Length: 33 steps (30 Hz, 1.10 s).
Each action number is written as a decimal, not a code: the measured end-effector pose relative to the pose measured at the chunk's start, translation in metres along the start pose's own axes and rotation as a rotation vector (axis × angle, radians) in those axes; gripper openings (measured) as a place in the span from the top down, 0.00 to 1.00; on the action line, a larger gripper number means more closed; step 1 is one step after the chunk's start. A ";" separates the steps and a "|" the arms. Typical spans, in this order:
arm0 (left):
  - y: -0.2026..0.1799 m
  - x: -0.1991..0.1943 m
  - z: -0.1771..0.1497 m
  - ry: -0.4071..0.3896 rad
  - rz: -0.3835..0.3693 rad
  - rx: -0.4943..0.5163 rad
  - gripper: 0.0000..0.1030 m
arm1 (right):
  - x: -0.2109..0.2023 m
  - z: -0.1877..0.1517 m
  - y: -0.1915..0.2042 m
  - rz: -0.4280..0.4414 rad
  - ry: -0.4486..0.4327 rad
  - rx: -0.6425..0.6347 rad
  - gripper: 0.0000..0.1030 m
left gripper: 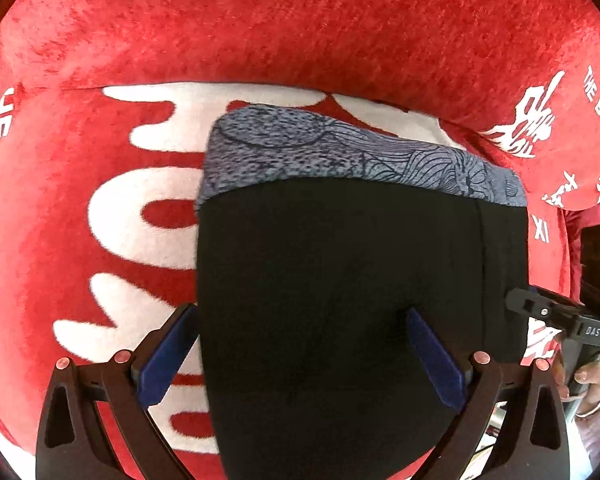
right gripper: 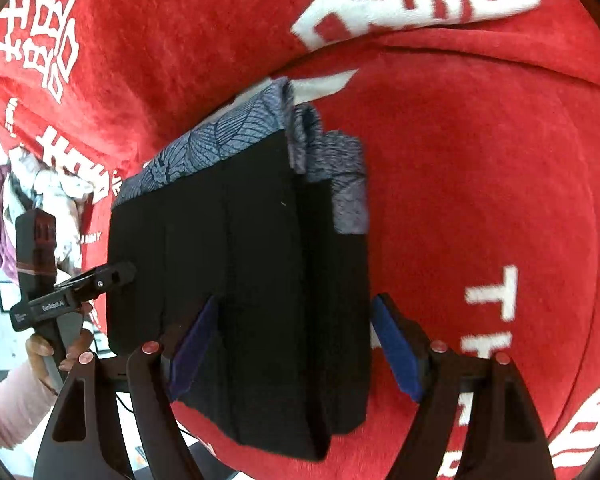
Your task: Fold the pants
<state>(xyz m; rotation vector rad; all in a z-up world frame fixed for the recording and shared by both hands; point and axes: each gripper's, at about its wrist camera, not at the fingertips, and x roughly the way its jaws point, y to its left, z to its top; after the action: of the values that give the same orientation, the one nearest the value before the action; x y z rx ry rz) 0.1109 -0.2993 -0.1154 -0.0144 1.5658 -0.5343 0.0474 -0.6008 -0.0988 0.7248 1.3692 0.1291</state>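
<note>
The pants (left gripper: 360, 280) lay folded on the red cover (left gripper: 260, 20), grey cuffs away from me. My left gripper (left gripper: 300, 356) and right gripper (right gripper: 296, 344) both stood wide, straddling opposite edges, equally near.

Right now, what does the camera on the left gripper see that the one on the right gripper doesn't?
Only the left wrist view shows the right gripper beside the pants, with a bangled hand holding it. Only the right wrist view shows the left gripper, a pink-sleeved hand, a heap of pale clothes, and the stacked folded layers at the waistband. Both show the folded black pants with grey patterned waistband on the red plush blanket with white lettering, each gripper open.
</note>
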 end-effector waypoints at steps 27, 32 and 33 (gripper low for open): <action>-0.006 0.013 0.001 -0.033 -0.139 0.000 0.18 | 0.015 0.012 -0.017 0.169 0.018 0.106 0.33; -0.004 -0.013 -0.009 -0.067 -0.161 0.030 0.36 | -0.003 0.004 -0.022 0.237 -0.021 0.183 0.48; -0.004 -0.020 -0.012 -0.066 -0.164 0.036 0.36 | -0.006 0.002 -0.022 0.253 -0.026 0.196 0.50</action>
<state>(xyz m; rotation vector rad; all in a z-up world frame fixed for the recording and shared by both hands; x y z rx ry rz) 0.1002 -0.2922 -0.0963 -0.1323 1.4983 -0.6838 0.0405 -0.6212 -0.1057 1.0600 1.2728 0.1868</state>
